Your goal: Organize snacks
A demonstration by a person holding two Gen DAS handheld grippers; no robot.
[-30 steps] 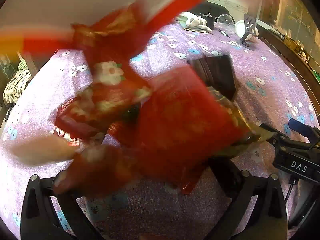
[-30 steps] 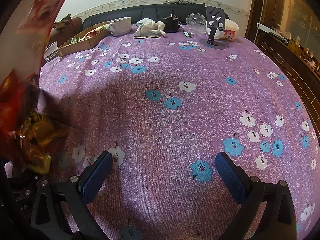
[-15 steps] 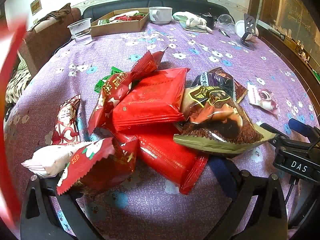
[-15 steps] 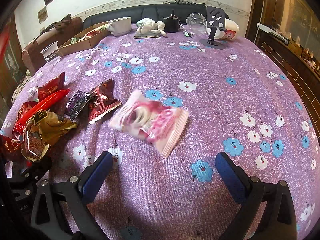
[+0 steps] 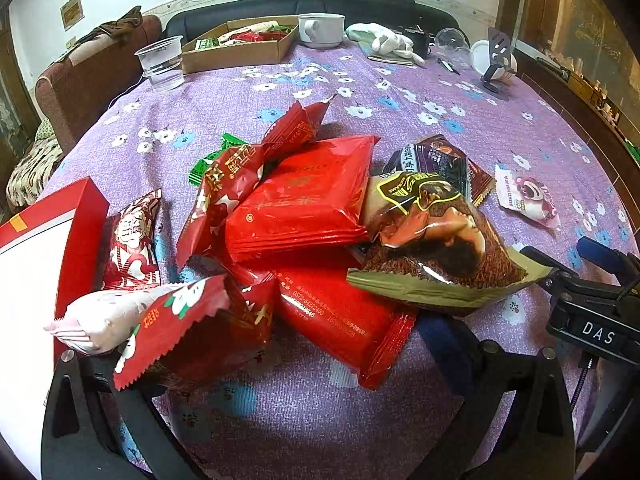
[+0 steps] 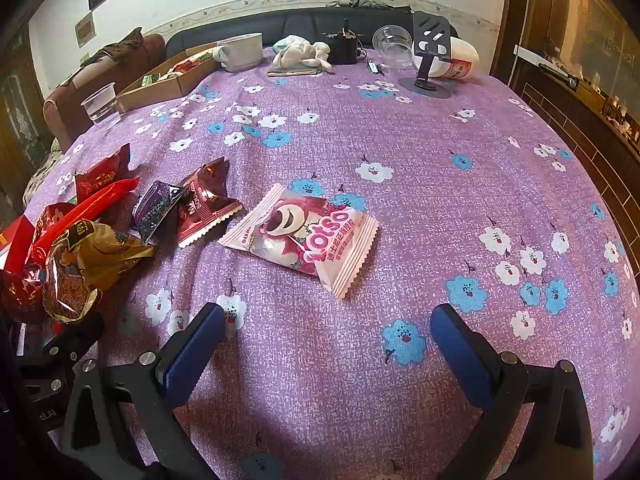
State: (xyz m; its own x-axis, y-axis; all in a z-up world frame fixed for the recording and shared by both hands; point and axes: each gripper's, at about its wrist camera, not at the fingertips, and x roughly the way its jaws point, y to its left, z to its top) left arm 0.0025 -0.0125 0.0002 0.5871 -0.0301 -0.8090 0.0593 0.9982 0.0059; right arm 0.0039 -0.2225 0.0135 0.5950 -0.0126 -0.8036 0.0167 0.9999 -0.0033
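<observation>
A heap of snack packets lies on the purple flowered tablecloth in front of my left gripper (image 5: 280, 364), which is open and empty: flat red packets (image 5: 304, 196), a brown-gold bag (image 5: 436, 248), a white and red packet (image 5: 132, 316) over the left finger. A pink Lotso packet (image 6: 308, 236) lies alone ahead of my open, empty right gripper (image 6: 328, 344); it also shows in the left wrist view (image 5: 528, 196). A red box (image 5: 52, 240) stands at the left.
A cardboard tray (image 5: 240, 46) with snacks, a plastic cup (image 5: 160, 64), a white mug (image 5: 320, 30), a cloth and a phone stand (image 6: 428, 60) sit at the table's far side. The right gripper's body (image 5: 592, 312) is close on the right.
Snacks tumbled out in a blur and landed as a heap. The pink packet landed in front of the right gripper. The red box has come down at the left. Both grippers stayed put.
</observation>
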